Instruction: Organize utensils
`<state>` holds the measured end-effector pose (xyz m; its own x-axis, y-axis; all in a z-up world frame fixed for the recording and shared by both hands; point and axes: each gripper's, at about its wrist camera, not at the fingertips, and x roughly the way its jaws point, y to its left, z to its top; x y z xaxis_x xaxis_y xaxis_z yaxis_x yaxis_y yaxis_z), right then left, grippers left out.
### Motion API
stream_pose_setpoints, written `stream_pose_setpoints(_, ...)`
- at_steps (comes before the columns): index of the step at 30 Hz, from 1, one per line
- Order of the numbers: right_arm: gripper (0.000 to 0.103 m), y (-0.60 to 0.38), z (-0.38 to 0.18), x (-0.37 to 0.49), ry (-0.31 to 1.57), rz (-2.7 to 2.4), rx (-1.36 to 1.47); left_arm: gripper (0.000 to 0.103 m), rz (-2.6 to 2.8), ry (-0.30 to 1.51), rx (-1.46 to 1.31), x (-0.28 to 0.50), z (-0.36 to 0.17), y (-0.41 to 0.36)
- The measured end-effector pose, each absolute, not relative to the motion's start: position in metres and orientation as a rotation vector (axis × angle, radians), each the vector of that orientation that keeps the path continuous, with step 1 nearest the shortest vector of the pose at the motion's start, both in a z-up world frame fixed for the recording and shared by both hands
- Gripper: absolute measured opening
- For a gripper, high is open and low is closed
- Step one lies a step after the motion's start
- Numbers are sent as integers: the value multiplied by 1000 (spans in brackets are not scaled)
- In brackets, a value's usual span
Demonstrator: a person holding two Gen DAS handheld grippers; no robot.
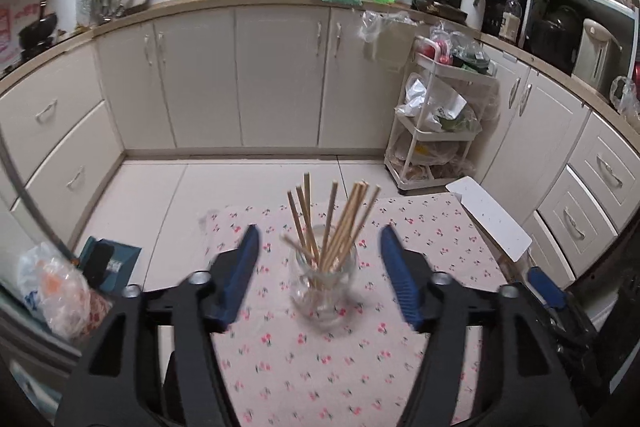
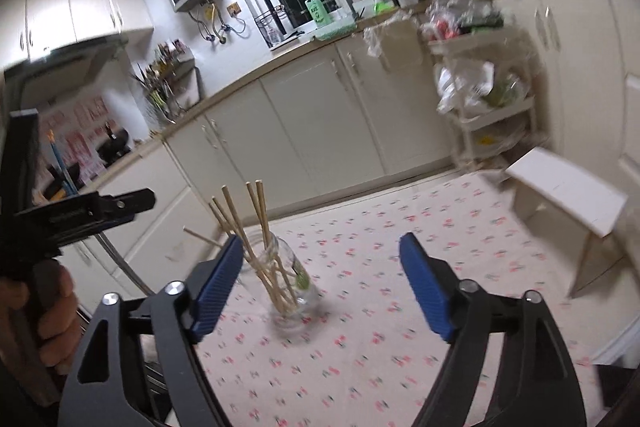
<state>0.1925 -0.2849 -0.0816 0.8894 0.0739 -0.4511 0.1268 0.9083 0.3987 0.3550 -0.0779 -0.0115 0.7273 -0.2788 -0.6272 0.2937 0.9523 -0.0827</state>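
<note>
A clear glass jar (image 1: 324, 287) stands upright on the floral tablecloth (image 1: 320, 367) and holds several wooden chopsticks (image 1: 340, 223) that fan out above its rim. My left gripper (image 1: 318, 235) is open and empty, its blue fingers on either side of the jar and a little short of it. In the right wrist view the jar (image 2: 290, 283) with the chopsticks (image 2: 248, 223) sits just right of the left finger. My right gripper (image 2: 322, 247) is open and empty above the cloth. The left hand-held gripper body (image 2: 60, 223) shows at the left edge.
A white board (image 1: 490, 217) lies at the table's far right corner, also in the right wrist view (image 2: 568, 195). A white trolley (image 1: 436, 131) full of bags stands on the floor beyond. Plastic bags (image 1: 56, 291) and a dark box (image 1: 108, 259) sit left of the table. Cabinets ring the room.
</note>
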Motion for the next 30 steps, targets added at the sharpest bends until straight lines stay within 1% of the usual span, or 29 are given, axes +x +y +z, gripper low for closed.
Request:
stream_pose_setpoints(1,89,-281,-73,183,473,-46,406,67,-314,681,11,344,-8,-77)
stream_pose_setpoints(4,93,-272,-51,161,457,-77,339,74,-288,651,-15,305,3,-71)
stream_pose_setpoints(8,95,-262,-20,125,431,-95,294,83,-240,600,-30,259,19,-62)
stream_pose_setpoints(14,96,-249,10,79,405,-99,287,89,-141,527,-78,191,46,-34)
stream_pose_setpoints(17,96,-241,19,60,423,-79,290,92,-112,508,-81,167,55,-23)
stream_pose_setpoints(23,96,-234,33,23,456,-57,323,95,-122,515,-59,116,64,-15)
stream_pose_setpoints(30,96,-220,46,-18,466,-55,319,95,-134,508,-59,65,65,-10)
